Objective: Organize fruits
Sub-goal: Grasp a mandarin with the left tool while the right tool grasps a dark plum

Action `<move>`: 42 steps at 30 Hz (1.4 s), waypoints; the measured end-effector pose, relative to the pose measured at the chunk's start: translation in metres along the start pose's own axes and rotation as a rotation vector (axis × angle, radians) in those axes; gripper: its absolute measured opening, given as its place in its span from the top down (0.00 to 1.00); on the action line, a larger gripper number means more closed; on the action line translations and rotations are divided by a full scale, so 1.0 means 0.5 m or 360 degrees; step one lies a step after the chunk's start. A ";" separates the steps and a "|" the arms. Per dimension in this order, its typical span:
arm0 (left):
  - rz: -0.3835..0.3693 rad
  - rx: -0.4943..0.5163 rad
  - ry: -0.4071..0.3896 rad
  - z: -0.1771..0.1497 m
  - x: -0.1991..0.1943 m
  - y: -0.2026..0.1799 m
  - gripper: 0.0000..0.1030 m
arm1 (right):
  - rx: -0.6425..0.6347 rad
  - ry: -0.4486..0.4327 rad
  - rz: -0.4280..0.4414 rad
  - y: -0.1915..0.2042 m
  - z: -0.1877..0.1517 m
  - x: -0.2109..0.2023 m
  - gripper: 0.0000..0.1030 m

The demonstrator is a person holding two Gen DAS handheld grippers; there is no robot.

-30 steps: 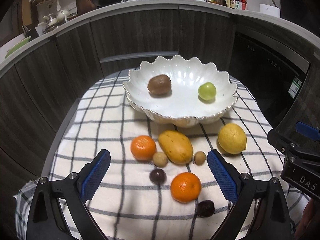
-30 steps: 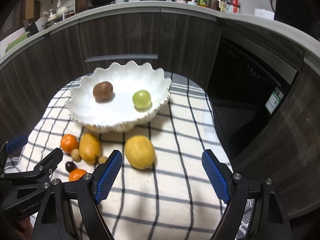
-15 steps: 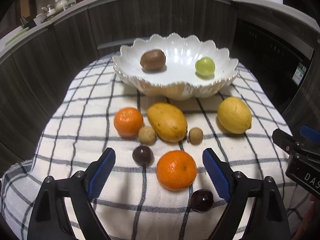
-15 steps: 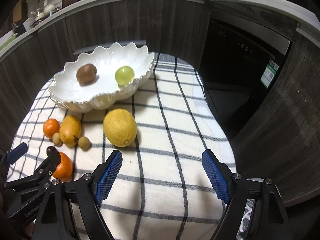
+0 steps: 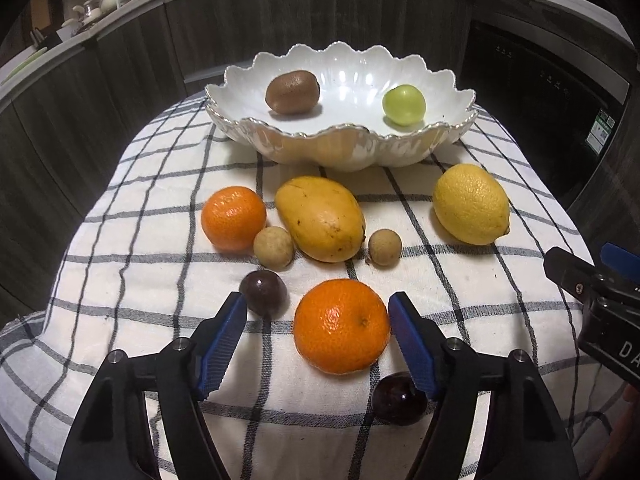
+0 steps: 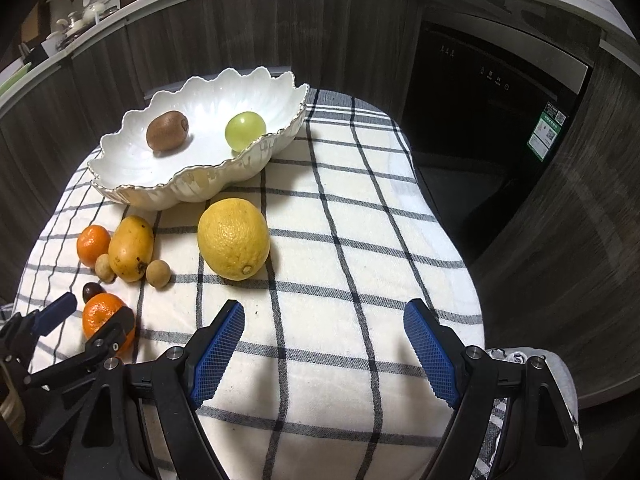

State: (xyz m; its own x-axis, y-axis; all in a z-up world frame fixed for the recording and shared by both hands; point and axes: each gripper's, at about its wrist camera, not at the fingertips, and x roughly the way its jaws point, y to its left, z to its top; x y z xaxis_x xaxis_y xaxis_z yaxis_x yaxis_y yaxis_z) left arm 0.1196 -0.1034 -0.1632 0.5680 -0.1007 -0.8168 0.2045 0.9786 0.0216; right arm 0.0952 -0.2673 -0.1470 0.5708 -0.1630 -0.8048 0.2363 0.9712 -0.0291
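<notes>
Here left gripper (image 5: 316, 332) closing round near orange (image 5: 341, 326) | dark fruit (image 5: 264, 293) beside pad | right gripper (image 6: 324, 344) wide, empty

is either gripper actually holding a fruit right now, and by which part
Nothing is held yet. The left gripper is closing around the near orange, but its pads do not press its sides. The right gripper is open over bare cloth.

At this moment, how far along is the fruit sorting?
Early. Done: a kiwi and a green fruit lie in the white bowl. In hand: the left gripper is closing around the near orange, pads not yet touching. Left: eight fruits on the cloth, including this orange; the right gripper hangs open, empty.
</notes>
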 end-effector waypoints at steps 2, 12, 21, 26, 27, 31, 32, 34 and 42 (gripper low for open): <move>-0.0004 0.0007 0.0015 -0.001 0.007 -0.003 0.36 | 0.0000 0.0002 -0.0001 0.000 0.000 0.000 0.20; -0.0035 0.0032 0.0009 -0.002 0.002 -0.004 0.54 | -0.0008 0.0002 -0.0001 0.002 0.001 0.000 0.20; -0.0017 0.0043 -0.0049 0.005 -0.043 0.017 0.55 | -0.0026 -0.0025 0.0026 0.018 0.009 -0.022 0.20; 0.0010 -0.0001 -0.0082 0.011 -0.073 0.053 0.55 | -0.0054 -0.0023 0.0052 0.040 0.015 -0.030 0.20; 0.0014 -0.0011 -0.0091 0.013 -0.078 0.061 0.55 | -0.0064 -0.0022 0.0058 0.046 0.016 -0.032 0.20; 0.0042 -0.0038 -0.0123 0.015 -0.102 0.092 0.55 | -0.0091 -0.0004 0.0100 0.073 0.021 -0.037 0.20; 0.0047 -0.0047 -0.0129 0.014 -0.109 0.101 0.55 | -0.0096 0.0004 0.0111 0.081 0.022 -0.039 0.20; 0.0061 -0.0065 -0.0136 0.012 -0.124 0.121 0.55 | -0.0114 0.0016 0.0131 0.099 0.023 -0.044 0.20; 0.0113 -0.0076 -0.0181 -0.019 -0.183 0.186 0.55 | -0.0247 0.0064 0.0205 0.181 -0.005 -0.059 0.20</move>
State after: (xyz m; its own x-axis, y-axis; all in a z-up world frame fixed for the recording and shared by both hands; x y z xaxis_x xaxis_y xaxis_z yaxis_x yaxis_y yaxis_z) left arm 0.0790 -0.0015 -0.0922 0.6671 -0.0480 -0.7434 0.1241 0.9911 0.0473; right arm 0.0979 -0.1742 -0.1275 0.5556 -0.0318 -0.8308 0.0379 0.9992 -0.0130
